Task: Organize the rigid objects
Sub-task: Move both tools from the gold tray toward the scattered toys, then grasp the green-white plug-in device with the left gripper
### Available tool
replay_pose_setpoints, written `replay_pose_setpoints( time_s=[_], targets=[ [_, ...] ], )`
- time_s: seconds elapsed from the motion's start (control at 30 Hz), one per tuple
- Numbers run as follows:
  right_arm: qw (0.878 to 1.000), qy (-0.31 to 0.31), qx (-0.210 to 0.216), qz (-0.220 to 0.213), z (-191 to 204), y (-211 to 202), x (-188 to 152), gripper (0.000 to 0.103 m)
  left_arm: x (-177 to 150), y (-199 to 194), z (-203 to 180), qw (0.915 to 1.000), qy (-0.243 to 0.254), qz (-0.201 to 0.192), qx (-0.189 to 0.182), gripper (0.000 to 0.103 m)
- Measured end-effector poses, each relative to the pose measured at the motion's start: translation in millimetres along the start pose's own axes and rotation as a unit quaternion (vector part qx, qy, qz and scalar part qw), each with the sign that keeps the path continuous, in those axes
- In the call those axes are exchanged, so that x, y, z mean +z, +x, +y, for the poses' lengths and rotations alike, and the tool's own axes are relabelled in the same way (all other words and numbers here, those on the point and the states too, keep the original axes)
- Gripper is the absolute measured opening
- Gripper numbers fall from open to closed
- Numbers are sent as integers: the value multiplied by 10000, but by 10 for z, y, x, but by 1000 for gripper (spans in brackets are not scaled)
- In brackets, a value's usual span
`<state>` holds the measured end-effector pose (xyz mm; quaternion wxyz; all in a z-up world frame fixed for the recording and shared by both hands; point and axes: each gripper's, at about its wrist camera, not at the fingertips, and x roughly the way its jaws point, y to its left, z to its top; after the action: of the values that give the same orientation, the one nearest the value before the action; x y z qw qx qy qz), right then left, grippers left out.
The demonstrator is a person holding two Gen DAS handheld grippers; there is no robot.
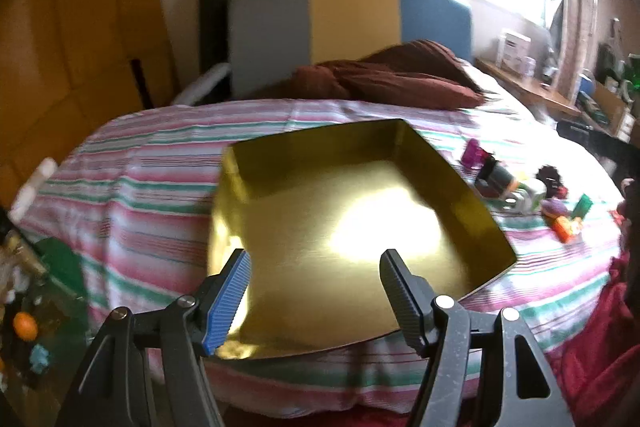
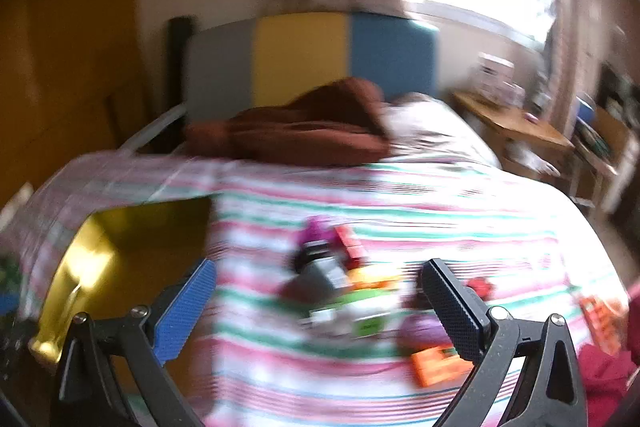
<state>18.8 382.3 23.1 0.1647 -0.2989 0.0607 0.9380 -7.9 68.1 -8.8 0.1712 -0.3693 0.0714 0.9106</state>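
A shallow gold box lies open on the striped bed cover, with nothing visible inside. My left gripper is open and empty, over the box's near edge. A cluster of small toys lies to the right of the box: a purple piece, a dark cylinder, an orange block. In the blurred right wrist view my right gripper is open and empty, just above the toys, with an orange block near its right finger. The gold box shows at the left.
A brown blanket lies at the head of the bed by a grey, yellow and blue headboard. A wooden side table with clutter stands at the right. A red cloth hangs at the near right edge. Clutter lies on the floor at left.
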Motion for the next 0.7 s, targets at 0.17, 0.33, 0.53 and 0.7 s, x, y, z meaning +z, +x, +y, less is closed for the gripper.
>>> replay_pose_setpoints(
  time_s=[0.17, 0.33, 0.53, 0.7],
  targets=[
    [9941, 938, -538, 117, -954, 208, -12, 103, 192, 130, -321, 9984, 209, 122, -520, 68],
    [9781, 1970, -619, 258, -1541, 339, -200, 103, 379, 312, -718, 9937, 506, 391, -924, 68],
    [9670, 2481, -475, 337, -1737, 366, -235, 103, 545, 485, -1412, 9789, 1315, 524, -1476, 68],
    [9655, 2546, -458, 288, -1737, 318, -245, 103, 601, 699, -2134, 9489, 2462, 612, -1876, 68]
  ],
)
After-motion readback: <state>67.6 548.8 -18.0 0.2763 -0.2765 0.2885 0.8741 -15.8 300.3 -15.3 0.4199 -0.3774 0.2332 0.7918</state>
